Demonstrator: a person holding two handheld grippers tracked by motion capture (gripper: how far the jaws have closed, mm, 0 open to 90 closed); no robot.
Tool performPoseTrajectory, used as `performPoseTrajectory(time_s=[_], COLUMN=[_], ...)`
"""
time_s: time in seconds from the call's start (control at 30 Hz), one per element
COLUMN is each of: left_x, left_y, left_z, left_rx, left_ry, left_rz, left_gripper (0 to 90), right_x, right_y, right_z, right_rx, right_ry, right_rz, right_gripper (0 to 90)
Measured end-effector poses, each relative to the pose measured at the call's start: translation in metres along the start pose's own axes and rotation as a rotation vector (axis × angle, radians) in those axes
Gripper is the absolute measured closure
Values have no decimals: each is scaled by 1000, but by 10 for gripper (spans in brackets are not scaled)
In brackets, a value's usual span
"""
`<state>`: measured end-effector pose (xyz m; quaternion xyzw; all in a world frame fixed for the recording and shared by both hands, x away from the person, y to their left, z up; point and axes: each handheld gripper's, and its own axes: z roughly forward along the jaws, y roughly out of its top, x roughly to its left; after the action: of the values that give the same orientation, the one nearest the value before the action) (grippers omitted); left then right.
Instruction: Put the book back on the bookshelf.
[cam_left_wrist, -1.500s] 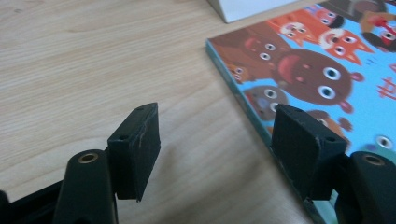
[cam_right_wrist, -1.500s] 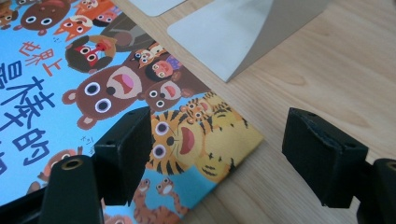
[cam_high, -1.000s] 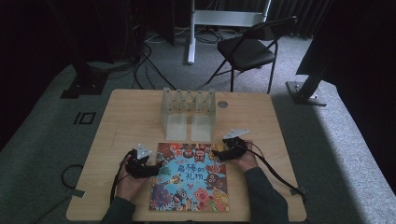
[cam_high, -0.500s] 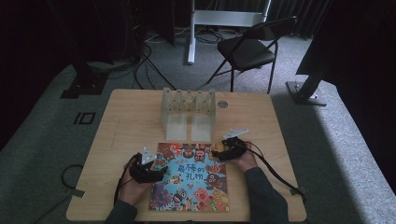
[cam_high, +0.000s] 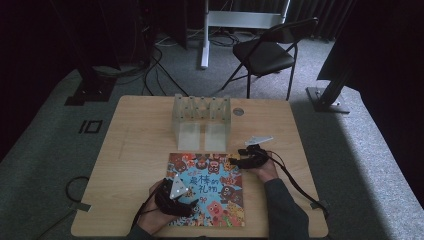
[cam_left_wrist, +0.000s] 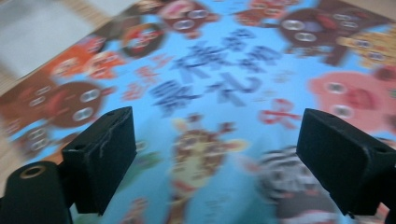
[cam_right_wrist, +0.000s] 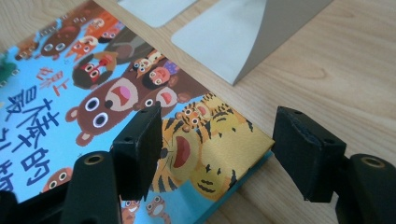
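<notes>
A picture book (cam_high: 210, 187) with cartoon animals on a blue cover lies flat at the table's near middle. My left gripper (cam_high: 187, 202) hovers over the book's near left part. In the left gripper view the left gripper (cam_left_wrist: 215, 140) has its jaws wide apart above the blurred cover (cam_left_wrist: 210, 84); they have just been opening, and nothing is pinched. My right gripper (cam_high: 236, 161) sits at the book's far right corner. In the right gripper view the right gripper (cam_right_wrist: 219, 135) straddles the tiger corner (cam_right_wrist: 210, 154); its jaws have just been closing, and the pads stand clear of the book.
A pale slotted rack (cam_high: 201, 117) stands behind the book, its flat feet (cam_right_wrist: 243, 37) close to my right gripper. A small round disc (cam_high: 238, 112) lies beside the rack. Bare wooden table (cam_high: 140, 145) stretches to the left. A folding chair (cam_high: 267, 52) stands beyond the table.
My left gripper has moved from the book's left edge toward the near side and onto the cover. The right hand has stayed at the far right corner.
</notes>
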<state>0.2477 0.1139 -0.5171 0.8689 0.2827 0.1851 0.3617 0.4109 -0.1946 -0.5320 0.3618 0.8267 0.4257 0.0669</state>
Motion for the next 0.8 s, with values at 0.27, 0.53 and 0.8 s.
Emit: performPoseTrajectory(time_s=[0.27, 0.53, 0.8], left_x=[-37, -55, -68], left_y=[4, 4, 3], left_z=[2, 3, 14], left_rx=[-31, -35, -7], left_ry=[-92, -117, -72], left_rz=[125, 173, 226], left_gripper=[86, 58, 39], right_x=[0, -3, -2], right_y=[11, 18, 24], right_z=[-16, -22, -27], right_rx=[-64, -94, -120], right_ry=[48, 83, 105], right_rz=[30, 60, 71], right_gripper=[343, 350, 358])
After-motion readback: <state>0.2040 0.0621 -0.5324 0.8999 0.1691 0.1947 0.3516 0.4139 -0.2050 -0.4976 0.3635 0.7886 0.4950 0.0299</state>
